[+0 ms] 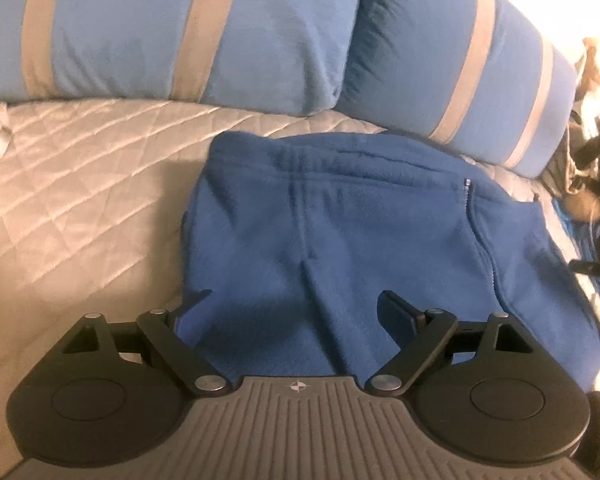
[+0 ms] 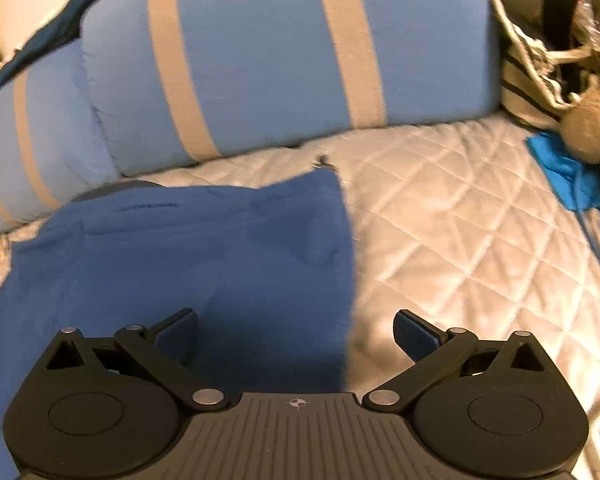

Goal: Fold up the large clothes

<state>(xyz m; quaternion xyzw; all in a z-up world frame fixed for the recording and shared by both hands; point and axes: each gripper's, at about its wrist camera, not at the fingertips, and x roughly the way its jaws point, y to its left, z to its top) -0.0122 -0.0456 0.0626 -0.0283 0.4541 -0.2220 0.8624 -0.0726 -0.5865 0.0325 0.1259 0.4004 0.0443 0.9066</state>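
While blue fleece garment (image 1: 340, 248) lies folded on quilted bed (image 1: 80, 184) ahead, left claw (image 1: 296, 312) and right claw (image 2: 296, 332) spread, empty; folding looks nearly complete.

Quilted bedspread (image 1: 80, 168), striped blue pillows (image 1: 180, 28), perhaps warm lamplight.

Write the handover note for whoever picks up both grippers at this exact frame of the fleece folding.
Left gripper: open, empty, over the near part of the blue fleece garment.
Right gripper: open, empty, over the garment's right edge.
Garment: lies folded into a compact block on the quilted cover, in front of the two striped blue pillows; zipper on top.
Done: at least one fold appears made.
Left: I cannot tell whether another fold is needed; check, then smooth.
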